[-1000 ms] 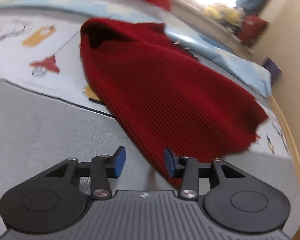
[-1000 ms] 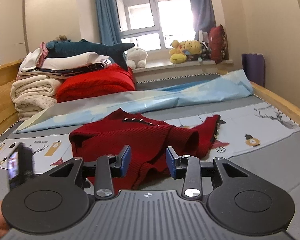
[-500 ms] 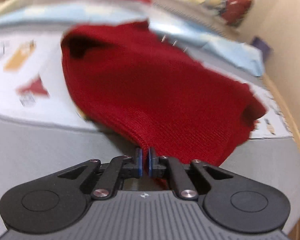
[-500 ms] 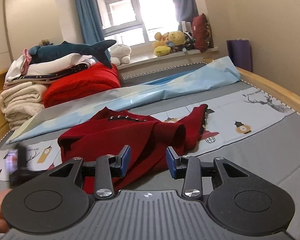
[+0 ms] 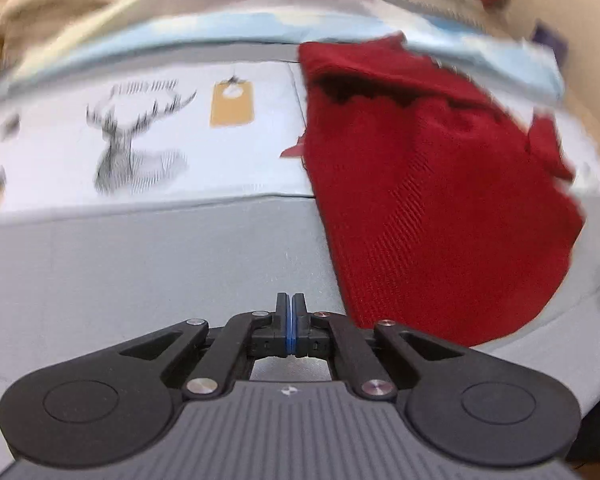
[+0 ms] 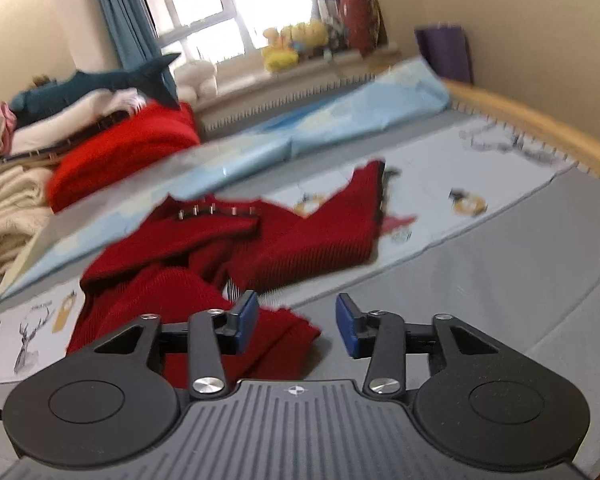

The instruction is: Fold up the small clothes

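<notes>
A small dark red knit sweater [image 5: 432, 200] lies crumpled on the printed sheet of a bed. In the left wrist view my left gripper [image 5: 291, 312] is shut with its pads together, and I see no cloth between them; the sweater's hem lies just to its right. In the right wrist view the sweater [image 6: 236, 256] spreads ahead, with a row of metal snaps near the collar. My right gripper [image 6: 296, 320] is open, low over the sweater's near edge, its left finger [image 6: 246, 316] over the cloth.
A light blue sheet [image 6: 300, 136] lies folded behind the sweater. A stack of folded blankets, a red one [image 6: 128, 152] and a plush shark [image 6: 100, 84] sit at the back left. The wooden bed rail [image 6: 540, 124] runs along the right.
My left gripper closed at the sweater's hem, then swung left, so the sweater now sits to its right. My right gripper moved forward and down toward the sweater's near edge.
</notes>
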